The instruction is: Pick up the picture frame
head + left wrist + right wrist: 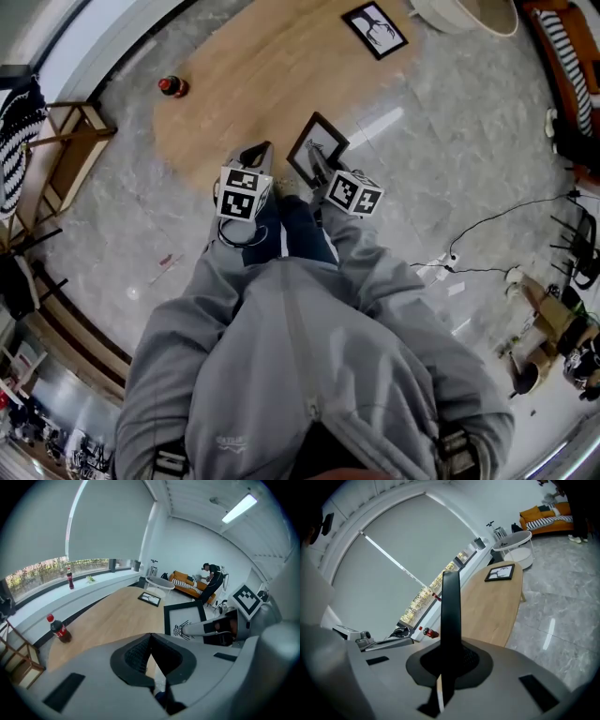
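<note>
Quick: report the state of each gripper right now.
Left gripper: shut, with nothing between its jaws.
Right gripper: shut on the black edge of the picture frame.

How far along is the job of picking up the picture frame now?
Done: the right gripper is shut on the picture frame and holds it upright by the edge of the table. In hand: the lift; I cannot tell whether the frame clears the tabletop. The left gripper is shut and empty. Left: raising it clear.
</note>
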